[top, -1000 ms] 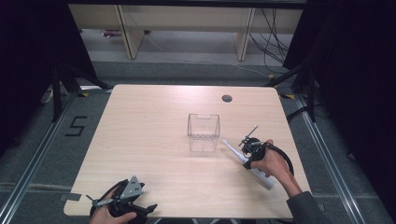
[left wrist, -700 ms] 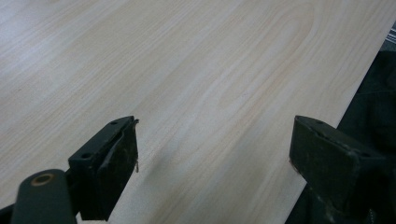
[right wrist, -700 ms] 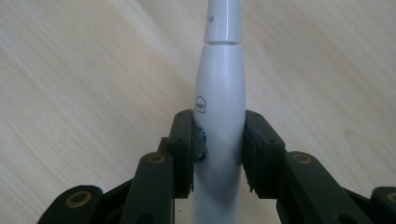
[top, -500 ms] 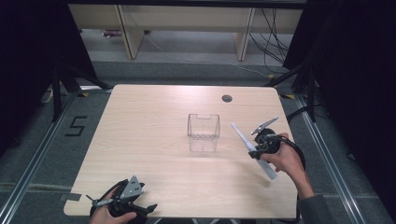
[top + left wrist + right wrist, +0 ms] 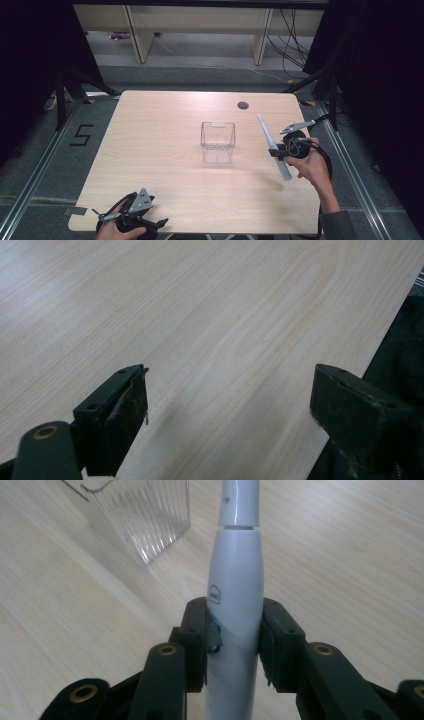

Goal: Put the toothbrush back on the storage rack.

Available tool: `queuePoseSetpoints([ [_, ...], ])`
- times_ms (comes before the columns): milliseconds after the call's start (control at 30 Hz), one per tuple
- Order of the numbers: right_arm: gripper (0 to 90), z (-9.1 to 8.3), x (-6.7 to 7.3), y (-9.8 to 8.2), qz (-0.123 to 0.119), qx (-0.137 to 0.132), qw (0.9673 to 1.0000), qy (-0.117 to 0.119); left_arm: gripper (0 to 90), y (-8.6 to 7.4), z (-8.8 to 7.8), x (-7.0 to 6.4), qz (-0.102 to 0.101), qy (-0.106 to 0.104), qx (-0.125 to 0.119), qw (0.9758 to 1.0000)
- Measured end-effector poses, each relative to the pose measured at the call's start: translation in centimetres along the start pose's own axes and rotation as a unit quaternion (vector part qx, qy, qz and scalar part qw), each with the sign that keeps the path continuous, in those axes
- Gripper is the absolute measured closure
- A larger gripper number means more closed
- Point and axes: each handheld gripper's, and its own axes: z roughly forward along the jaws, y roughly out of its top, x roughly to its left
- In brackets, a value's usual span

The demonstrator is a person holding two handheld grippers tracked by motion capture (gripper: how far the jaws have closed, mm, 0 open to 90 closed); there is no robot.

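Altogether: one toothbrush in right claw, one clear bin.

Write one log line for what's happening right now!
right gripper: shut on electric toothbrush, lifted | left gripper: open, idle | clear box: mid-table

Colours on the bench, pretty muted overall

Table is pale wood with wavy grain, the electric toothbrush is plain white with a tiny grey logo, the box is clear ribbed plastic, and both sets of jaws are matte black with brass-coloured rivets.
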Motion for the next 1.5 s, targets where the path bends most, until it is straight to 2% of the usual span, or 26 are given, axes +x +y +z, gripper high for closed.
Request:
queuePoseSetpoints([
  [33, 66.7, 0.2, 0.0, 0.0, -0.002, -0.021, 0.9998, -0.004, 14.8, 0.0, 0.0, 0.0, 0.0, 0.0, 0.0, 1.0],
  [100, 66.8, 0.2, -0.1, 0.4, 0.003, -0.026, 0.9996, 0.01, 14.8, 0.0, 0.0, 0.1, 0.001, -0.002, 0.005, 1.0],
  [133, 66.7, 0.2, 0.2, 0.4, 0.017, -0.03, 0.9994, 0.01, 14.8, 0.0, 0.0, 0.1, 0.0, -0.003, 0.004, 1.0],
  [167, 66.7, 0.6, 0.0, 0.5, 0.004, -0.056, 0.9984, 0.005, 14.8, 0.0, 0.0, 0.1, 0.001, -0.002, 0.002, 1.0],
  [233, 66.8, 0.5, 0.1, 0.8, 0.011, -0.06, 0.9981, 0.007, 14.8, 0.0, 0.0, 0.1, 0.001, -0.002, 0.001, 1.0],
  [267, 66.7, 0.5, 0.0, 0.9, 0.0, -0.055, 0.9985, 0.006, 14.8, 0.0, 0.0, 0.1, 0.001, -0.003, 0.004, 1.0],
  [333, 66.7, 0.3, 0.2, 1.1, 0.019, -0.061, 0.9979, 0.007, 14.8, 0.0, 0.0, 0.0, 0.001, 0.0, 0.0, 1.0],
  [400, 66.7, 0.4, 0.1, 1.3, 0.014, -0.074, 0.9971, 0.006, 14.8, 0.0, 0.0, 0.0, 0.001, -0.001, 0.0, 1.0],
  [467, 66.7, 0.4, 0.3, 1.6, 0.02, -0.097, 0.9951, 0.003, 14.8, 0.0, 0.0, 0.1, 0.0, -0.003, 0.003, 1.0],
  [500, 66.7, 0.5, 0.1, 1.7, 0.0, -0.11, 0.994, -0.004, 14.8, 0.0, 0.0, 0.0, 0.0, 0.0, -0.001, 1.0],
  [600, 66.7, 0.5, 0.2, 2.0, 0.015, -0.126, 0.9919, 0.001, 14.8, 0.0, 0.0, 0.0, 0.001, 0.0, -0.001, 1.0],
  [633, 66.7, 0.6, 0.0, 2.1, 0.006, -0.135, 0.9908, -0.006, 14.8, 0.0, 0.0, 0.0, 0.0, 0.0, -0.001, 1.0],
  [667, 66.7, 0.5, 0.2, 2.2, 0.019, -0.132, 0.991, 0.001, 14.8, 0.0, 0.0, 0.0, 0.001, 0.0, -0.001, 1.0],
  [733, 66.7, 0.4, 0.1, 2.5, 0.021, -0.13, 0.9912, 0.004, 14.8, 0.0, 0.0, 0.0, 0.0, -0.001, -0.001, 1.0],
  [767, 66.8, 0.4, 0.0, 2.6, 0.01, -0.138, 0.9904, -0.002, 14.8, 0.0, 0.0, 0.0, 0.001, -0.001, -0.001, 1.0],
  [833, 66.7, 0.4, 0.1, 2.9, 0.022, -0.137, 0.9902, 0.005, 14.8, 0.0, 0.0, 0.0, 0.0, -0.001, 0.0, 1.0],
  [867, 66.7, 0.6, -0.1, 3.0, 0.012, -0.153, 0.9882, -0.003, 14.8, 0.0, 0.0, 0.0, 0.0, 0.0, -0.001, 1.0],
  [900, 66.8, 0.6, -0.2, 3.2, 0.007, -0.154, 0.9881, 0.006, 14.8, 0.0, 0.0, 0.0, 0.0, 0.0, -0.001, 1.0],
  [967, 66.7, 0.4, 0.0, 3.5, 0.02, -0.157, 0.9874, 0.008, 14.8, 0.0, 0.0, 0.1, 0.001, -0.002, 0.0, 1.0],
  [1000, 66.7, 0.6, -0.2, 3.7, 0.005, -0.168, 0.9857, 0.002, 14.8, 0.0, 0.0, 0.1, 0.0, -0.003, 0.004, 1.0],
  [1033, 66.7, 0.6, 0.0, 3.9, 0.016, -0.171, 0.9851, 0.008, 14.8, 0.0, 0.0, 0.1, 0.002, -0.003, 0.004, 1.0],
  [1167, 66.7, 0.5, 0.2, 4.7, 0.013, -0.176, 0.9843, 0.01, 14.8, 0.0, 0.1, 0.0, 0.0, -0.002, -0.001, 1.0],
  [1233, 66.7, 0.7, 0.3, 5.2, 0.01, -0.189, 0.982, 0.008, 14.8, 0.0, 0.0, 0.1, 0.0, -0.003, 0.003, 1.0],
  [1300, 66.7, 0.6, 0.6, 5.5, 0.014, -0.185, 0.9826, 0.015, 14.8, 0.0, 0.0, 0.1, -0.002, 0.0, -0.002, 1.0],
  [1467, 66.7, 0.6, 1.0, 6.6, -0.003, -0.196, 0.9803, 0.02, 14.8, 0.0, 0.0, 0.1, 0.0, -0.003, 0.003, 1.0],
  [1500, 66.7, 0.5, 1.2, 6.7, 0.006, -0.2, 0.9797, 0.017, 14.8, 0.0, 0.0, 0.1, 0.0, -0.005, 0.002, 1.0],
])
